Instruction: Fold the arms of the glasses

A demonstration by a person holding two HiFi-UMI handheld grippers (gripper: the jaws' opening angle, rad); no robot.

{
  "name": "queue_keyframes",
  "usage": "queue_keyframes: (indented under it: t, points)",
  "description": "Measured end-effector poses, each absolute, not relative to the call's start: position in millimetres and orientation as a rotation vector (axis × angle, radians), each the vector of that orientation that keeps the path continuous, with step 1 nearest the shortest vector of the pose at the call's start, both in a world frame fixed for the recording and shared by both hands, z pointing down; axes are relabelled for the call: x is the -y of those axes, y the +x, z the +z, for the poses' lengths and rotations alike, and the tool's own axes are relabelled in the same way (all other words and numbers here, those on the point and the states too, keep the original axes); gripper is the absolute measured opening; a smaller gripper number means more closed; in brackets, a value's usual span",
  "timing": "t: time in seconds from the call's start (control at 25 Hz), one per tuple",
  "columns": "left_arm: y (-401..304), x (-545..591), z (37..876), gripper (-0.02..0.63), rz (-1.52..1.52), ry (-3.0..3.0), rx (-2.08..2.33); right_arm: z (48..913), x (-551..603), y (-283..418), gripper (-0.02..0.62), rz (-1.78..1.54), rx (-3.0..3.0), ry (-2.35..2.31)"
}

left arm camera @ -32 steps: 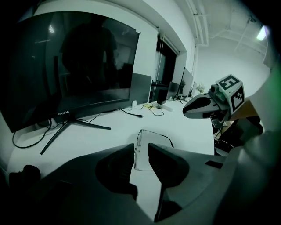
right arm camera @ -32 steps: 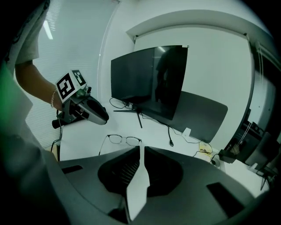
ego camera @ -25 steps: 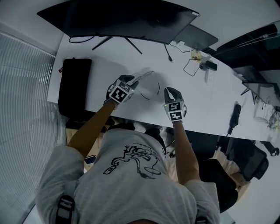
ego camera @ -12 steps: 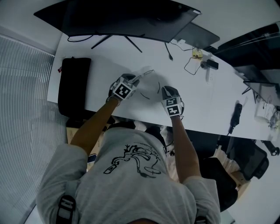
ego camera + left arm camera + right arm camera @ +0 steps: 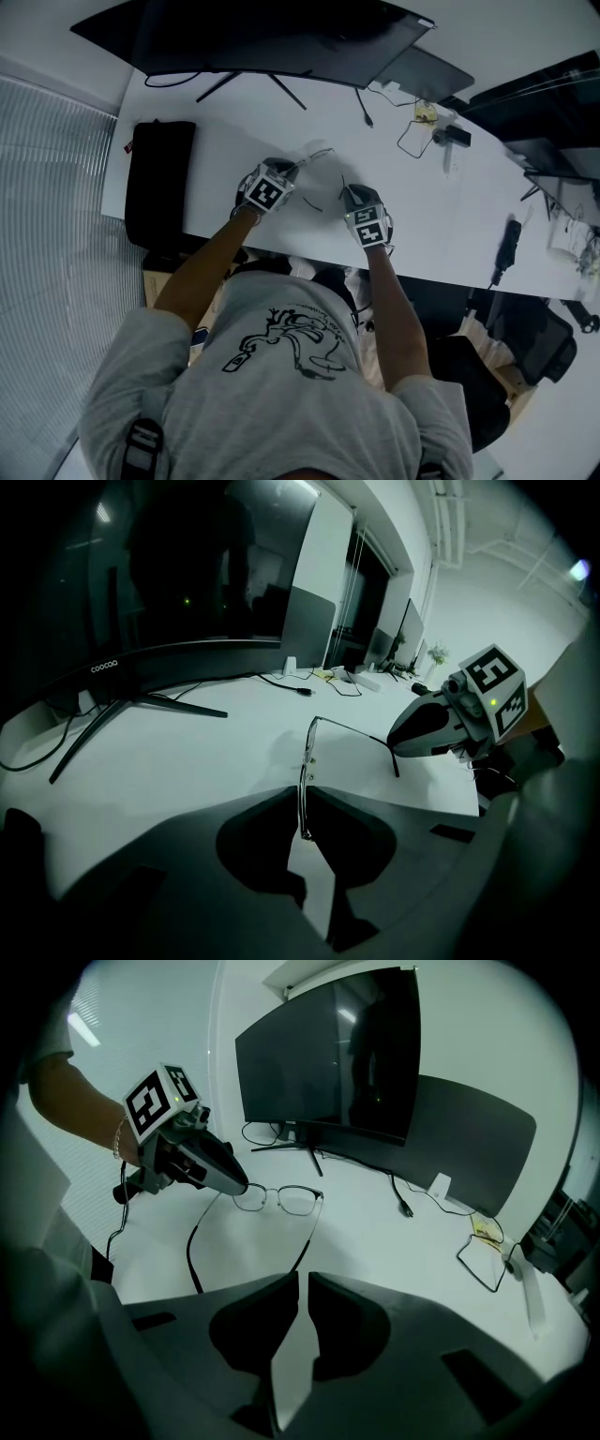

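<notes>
Wire-rimmed glasses [image 5: 277, 1200] sit by the near edge of our white desk [image 5: 394, 1241]. Our left gripper [image 5: 302, 803] has just been closing its jaws and pinches the front rim. Our right gripper [image 5: 303, 1279], jaws nearly together, pinches one arm.

The one readable word is the brand "coocaa", in small pale letters on the lower bezel, toward its left end, of the dark monitor [image 5: 187, 583] that stands at the far side of the desk [image 5: 169, 761]. The cubes on the left gripper [image 5: 242, 1187] and the right gripper [image 5: 394, 749] carry only black-and-white square patterns, with no letters or numbers, and the print on the person's grey shirt [image 5: 281, 394] is a line drawing in which no lettering can be made out
</notes>
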State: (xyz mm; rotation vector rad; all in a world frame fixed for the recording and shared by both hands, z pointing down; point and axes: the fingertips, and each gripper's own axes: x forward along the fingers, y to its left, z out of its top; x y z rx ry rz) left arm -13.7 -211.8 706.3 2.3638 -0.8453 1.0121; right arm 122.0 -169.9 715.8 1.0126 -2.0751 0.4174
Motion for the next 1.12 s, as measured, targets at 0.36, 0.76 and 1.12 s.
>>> queue_keyframes:
  t: [0.36,0.76,1.12]
  points:
    - [-10.2,202.0,705.2,0.041,1.03,2.368,0.827,716.0,161.0,111.2,0.042,0.439,2.097,0.984]
    - [-4.9,192.9,707.9,0.04,1.036,2.381,0.809,714.3,153.8,101.8,0.043,0.438,2.107,0.966]
    - [-1.7,182.7,707.5,0.04,1.036,2.382,0.796,714.8,146.0,94.9,0.043,0.441,2.115,0.948]
